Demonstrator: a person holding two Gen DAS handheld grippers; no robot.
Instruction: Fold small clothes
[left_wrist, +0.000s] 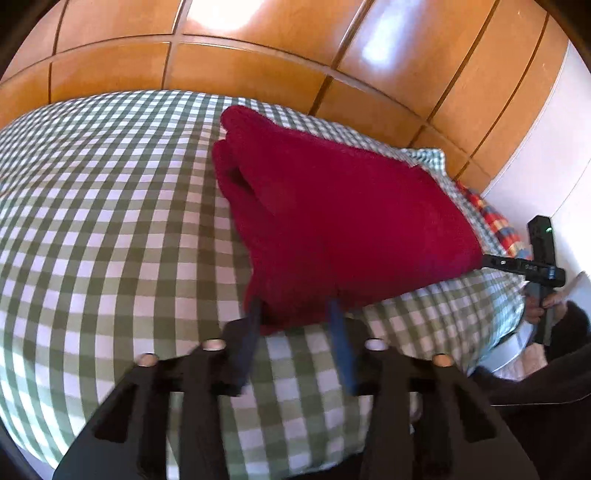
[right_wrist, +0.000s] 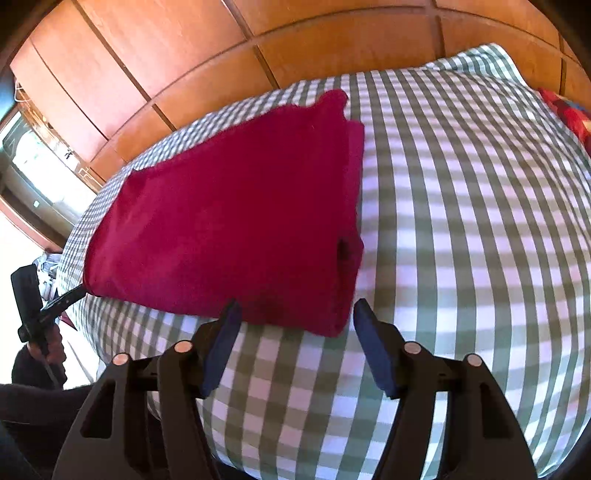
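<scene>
We find the red garment (right_wrist: 229, 206) to be a soft, matt cloth with a slightly fuzzy nap. The green-and-white checked bedcover (left_wrist: 110, 221) is a smooth woven fabric, also matt. We note the wooden wardrobe panels (left_wrist: 240, 74) behind carry a glossy varnish that throws back bright glare. Both grippers show matt black plastic bodies, the right gripper (right_wrist: 295, 314) with dull blue pads (right_wrist: 373, 350).
</scene>
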